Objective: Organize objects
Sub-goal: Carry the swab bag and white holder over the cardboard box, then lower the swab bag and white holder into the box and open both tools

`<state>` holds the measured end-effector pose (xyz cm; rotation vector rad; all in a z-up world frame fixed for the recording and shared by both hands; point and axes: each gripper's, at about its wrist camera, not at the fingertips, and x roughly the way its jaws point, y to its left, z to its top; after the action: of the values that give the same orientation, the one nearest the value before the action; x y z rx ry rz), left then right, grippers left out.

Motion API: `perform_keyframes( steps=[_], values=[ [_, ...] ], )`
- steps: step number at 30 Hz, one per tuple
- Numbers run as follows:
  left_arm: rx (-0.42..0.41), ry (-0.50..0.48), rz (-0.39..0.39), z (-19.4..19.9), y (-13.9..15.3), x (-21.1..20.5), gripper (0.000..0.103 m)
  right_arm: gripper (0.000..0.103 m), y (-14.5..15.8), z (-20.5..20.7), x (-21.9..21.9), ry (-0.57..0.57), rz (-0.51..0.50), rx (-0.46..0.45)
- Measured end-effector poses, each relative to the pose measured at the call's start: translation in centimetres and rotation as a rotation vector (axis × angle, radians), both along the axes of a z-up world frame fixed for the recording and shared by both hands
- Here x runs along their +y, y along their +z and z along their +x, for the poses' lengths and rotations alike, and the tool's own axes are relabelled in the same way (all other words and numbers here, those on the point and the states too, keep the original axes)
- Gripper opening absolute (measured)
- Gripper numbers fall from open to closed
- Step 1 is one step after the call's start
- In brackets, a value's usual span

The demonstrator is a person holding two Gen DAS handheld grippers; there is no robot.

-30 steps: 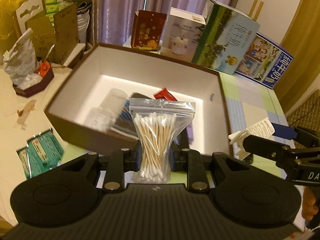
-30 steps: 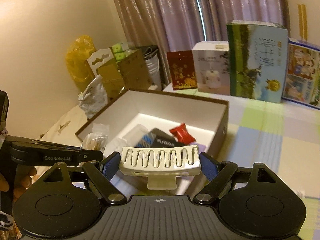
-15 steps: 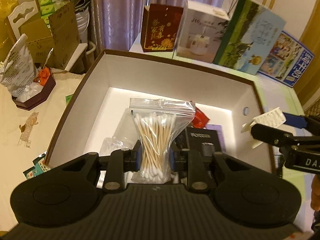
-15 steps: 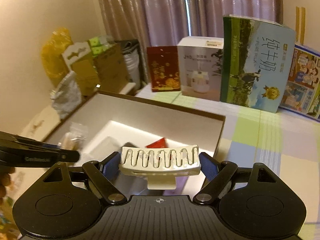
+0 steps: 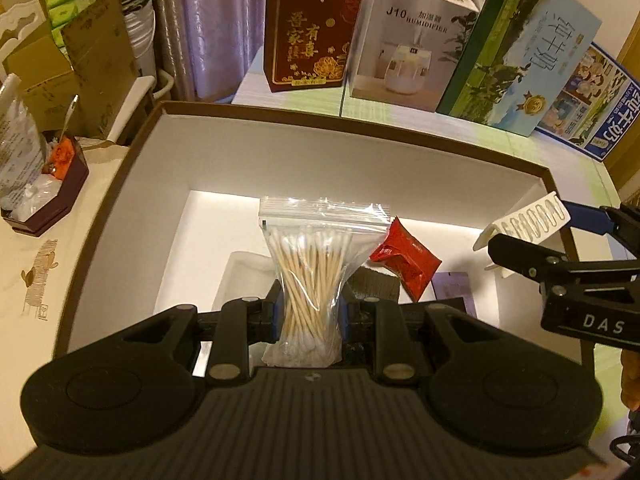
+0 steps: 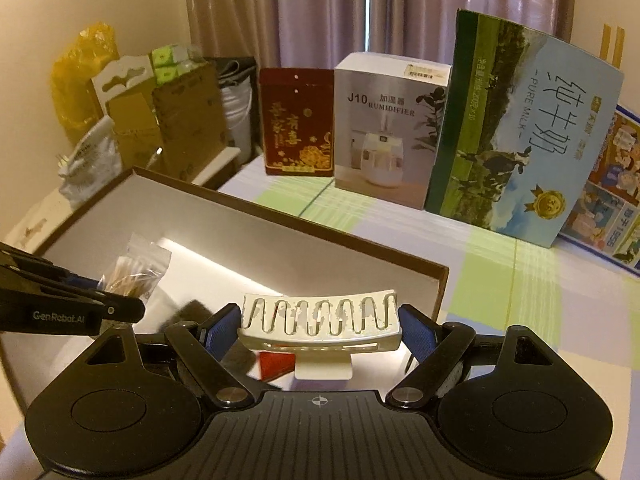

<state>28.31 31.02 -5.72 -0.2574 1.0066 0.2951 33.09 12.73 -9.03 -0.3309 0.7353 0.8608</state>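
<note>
My left gripper [image 5: 310, 312] is shut on a clear zip bag of cotton swabs [image 5: 316, 268] and holds it upright over the open brown box [image 5: 120, 168]. The bag also shows in the right wrist view [image 6: 138, 270]. My right gripper [image 6: 320, 324] is shut on a white hair claw clip [image 6: 320, 318] above the box's right part; the clip shows in the left wrist view [image 5: 524, 226]. In the box lie a red packet [image 5: 406, 262], a dark box [image 5: 374, 278] and a clear container [image 5: 248, 276].
Behind the box stand a dark red carton [image 5: 310, 36], a white humidifier box [image 5: 408, 40], a green milk carton [image 5: 516, 56] and a blue carton [image 5: 600, 108]. To the left are a small maroon tray [image 5: 48, 196] and cardboard boxes [image 5: 76, 68].
Both grippers have moved forward over the box with their loads. The box interior now fills the left wrist view and the clip is over the box's right side.
</note>
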Motion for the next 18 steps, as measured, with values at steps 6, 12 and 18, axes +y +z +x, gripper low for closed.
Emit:
perform_keyframes(
  steps=[6,12,18],
  values=[
    [0.025,-0.007,-0.015,1.5,-1.3,0.3,0.021,0.082,-0.7,0.5,0.6,-0.009,-0.023,-0.043],
    [0.034,-0.012,-0.018,2.5,-1.9,0.3,0.021,0.082,-0.5,1.5,0.5,-0.028,0.003,-0.046],
    [0.041,-0.018,-0.013,3.2,-2.1,0.4,0.022,0.082,-0.2,1.6,0.2,-0.020,0.016,-0.026]
  ],
)
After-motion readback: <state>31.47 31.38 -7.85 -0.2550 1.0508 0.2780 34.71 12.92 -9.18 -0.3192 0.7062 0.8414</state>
